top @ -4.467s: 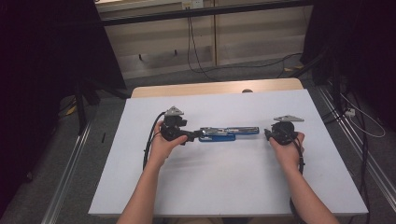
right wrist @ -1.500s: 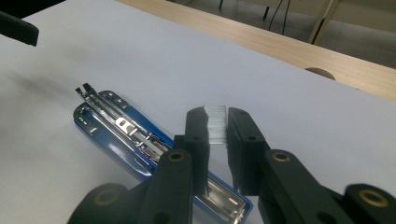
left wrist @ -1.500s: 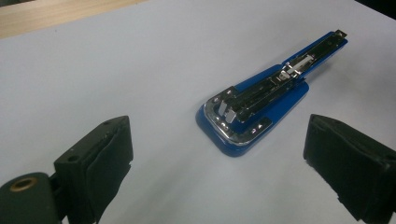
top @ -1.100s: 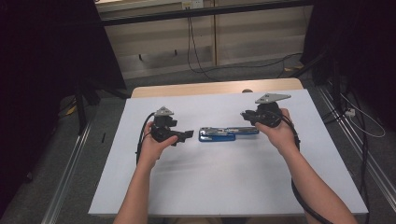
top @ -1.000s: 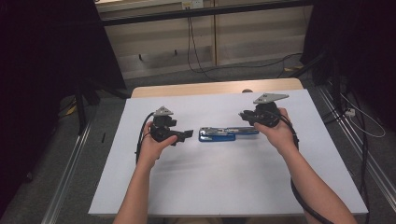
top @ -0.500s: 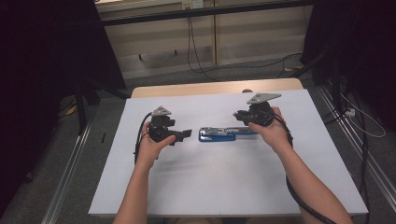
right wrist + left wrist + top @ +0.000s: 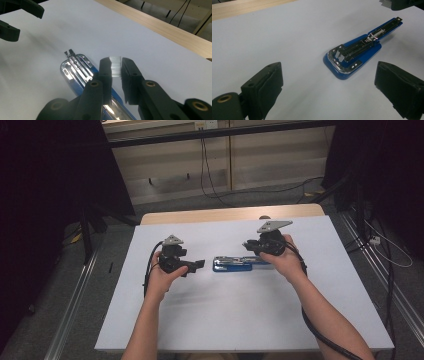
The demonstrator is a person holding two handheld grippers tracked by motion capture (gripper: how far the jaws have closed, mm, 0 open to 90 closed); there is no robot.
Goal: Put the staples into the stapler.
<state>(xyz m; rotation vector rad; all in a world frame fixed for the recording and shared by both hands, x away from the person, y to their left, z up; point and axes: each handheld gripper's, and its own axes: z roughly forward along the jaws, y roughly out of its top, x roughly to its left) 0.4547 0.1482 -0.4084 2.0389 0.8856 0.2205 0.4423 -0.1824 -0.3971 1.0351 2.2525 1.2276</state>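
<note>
Both tongs were over the white table (image 7: 240, 320), one at each end of the blue stapler (image 7: 235, 264), which lay opened out flat near the middle with its metal track facing up. Left gripper (image 7: 196, 265) stood wide open and empty, pointing at the broad end of the stapler (image 7: 352, 53) from just beside it. Right gripper (image 7: 116, 67) was nearly closed on a short strip of staples (image 7: 115, 65), held between its pads above the stapler's magazine (image 7: 80, 66). I judged the strip as light and fragile (it can break into pieces if pinched too hard), so it should be taken by its flat sides. I judged the stapler itself as stiff and rather heavy, with a smooth, slippery shell, best steadied at the wide base. White sheet covered the top, with a wooden edge (image 7: 225, 214) at the far side. Behind were dark curtains (image 7: 50, 180), a pale wall panel and cables (image 7: 210, 170) on the grey floor.
</note>
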